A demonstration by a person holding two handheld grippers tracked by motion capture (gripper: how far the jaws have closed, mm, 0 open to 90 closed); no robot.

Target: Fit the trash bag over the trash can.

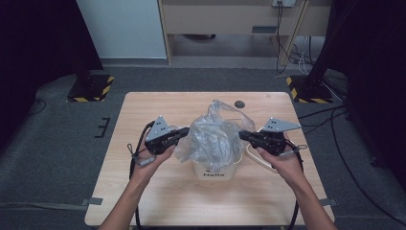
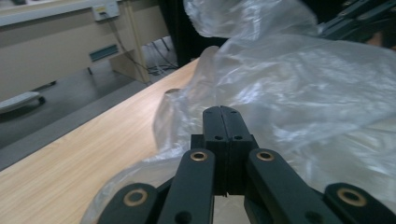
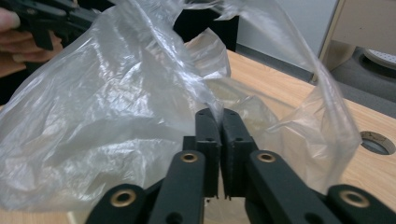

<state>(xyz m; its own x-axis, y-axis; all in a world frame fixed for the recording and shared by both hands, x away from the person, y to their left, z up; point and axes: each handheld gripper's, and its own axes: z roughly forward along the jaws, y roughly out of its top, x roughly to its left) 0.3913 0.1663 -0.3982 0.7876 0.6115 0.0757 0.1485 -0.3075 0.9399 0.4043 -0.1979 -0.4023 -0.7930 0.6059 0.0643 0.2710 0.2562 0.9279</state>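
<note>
Plastic bag [image 1: 210,139] pinched by both closed hand-held grippers, left [image 2: 223,112] and right [image 3: 215,113]; high view adds white bucket [image 1: 216,170]

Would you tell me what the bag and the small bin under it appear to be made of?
The bag looks like thin clear plastic film, glossy and crinkled: the table shows through it and its creases catch the light. The bin seems to be smooth cream plastic with dark lettering on its side, though little of it shows below the bag.

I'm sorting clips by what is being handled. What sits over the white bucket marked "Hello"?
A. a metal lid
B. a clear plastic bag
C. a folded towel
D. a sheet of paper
B: a crumpled clear plastic bag covers the top of the white bucket, between both tongs.
</note>
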